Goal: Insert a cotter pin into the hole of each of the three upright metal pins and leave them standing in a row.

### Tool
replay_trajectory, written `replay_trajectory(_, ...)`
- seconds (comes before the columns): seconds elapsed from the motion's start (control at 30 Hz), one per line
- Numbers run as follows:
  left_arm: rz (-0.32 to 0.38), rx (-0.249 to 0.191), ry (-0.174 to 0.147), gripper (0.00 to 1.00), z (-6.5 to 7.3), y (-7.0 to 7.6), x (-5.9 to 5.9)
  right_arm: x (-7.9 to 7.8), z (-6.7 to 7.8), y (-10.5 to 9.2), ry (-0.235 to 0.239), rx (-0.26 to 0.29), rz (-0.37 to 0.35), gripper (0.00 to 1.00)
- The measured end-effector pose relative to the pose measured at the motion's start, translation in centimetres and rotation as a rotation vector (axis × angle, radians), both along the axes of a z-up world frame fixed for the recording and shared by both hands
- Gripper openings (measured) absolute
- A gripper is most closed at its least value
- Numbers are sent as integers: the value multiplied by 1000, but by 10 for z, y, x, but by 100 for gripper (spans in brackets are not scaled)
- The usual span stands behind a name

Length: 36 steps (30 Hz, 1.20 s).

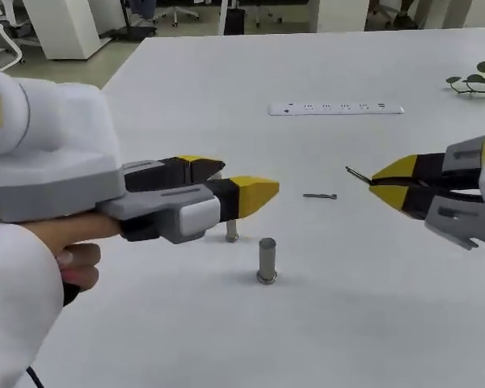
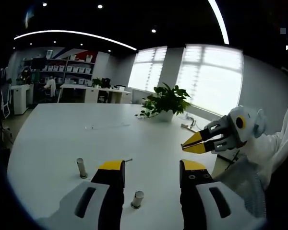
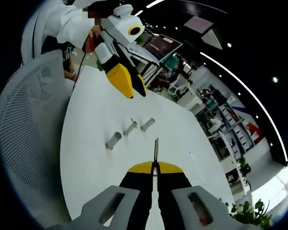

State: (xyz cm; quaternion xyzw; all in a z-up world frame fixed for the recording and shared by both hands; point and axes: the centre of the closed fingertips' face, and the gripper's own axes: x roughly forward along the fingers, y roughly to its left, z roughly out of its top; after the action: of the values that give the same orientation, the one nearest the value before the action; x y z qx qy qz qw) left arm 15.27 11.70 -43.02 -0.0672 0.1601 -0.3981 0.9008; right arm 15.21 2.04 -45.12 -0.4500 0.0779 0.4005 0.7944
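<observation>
An upright metal pin [image 1: 267, 260] stands on the white table, and a second pin [image 1: 232, 233] is partly hidden under my left gripper [image 1: 234, 179], which hovers open and empty just above them. My right gripper [image 1: 374, 180] is off to the right, shut on a thin cotter pin [image 1: 356, 174] that sticks out of its tip. A loose cotter pin [image 1: 319, 196] lies on the table between the grippers. In the right gripper view the held cotter pin [image 3: 156, 148] points toward three metal pins [image 3: 130, 128]. The left gripper view shows two pins [image 2: 137, 199] between its jaws.
A white power strip [image 1: 335, 107] lies farther back on the table. A leafy plant [image 1: 477, 81] sits at the right edge. A mesh chair back [image 3: 29, 134] is at the left of the right gripper view.
</observation>
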Motion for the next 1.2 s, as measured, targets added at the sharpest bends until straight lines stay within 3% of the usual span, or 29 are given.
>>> replay_trajectory(0.07,-36,-6,-12,36,1,-13,0,-4,-2,0,-15,-11,4,0)
replay_trajectory(0.13,-64,-22,5,31,1,-25,-3,-5,-3,-1,-46,-42,5,0)
replay_trajectory(0.27,-108,-53,35,23,-1,-44,-9,-6,-7,-1,-57,-50,2,0)
replay_trajectory(0.37,-129,-46,45,18,-6,-55,-10,-6,-10,-1,-85,-85,5,0)
replay_trajectory(0.5,-157,-38,70,16,-12,-67,-11,-7,-11,1,-82,-78,12,0)
replay_trajectory(0.8,-188,-44,73,8,-12,-78,-6,-6,-5,7,-101,-81,27,0)
replay_trajectory(1.2,-222,-13,77,2,-24,-77,-5,-7,-11,12,-92,-107,19,0)
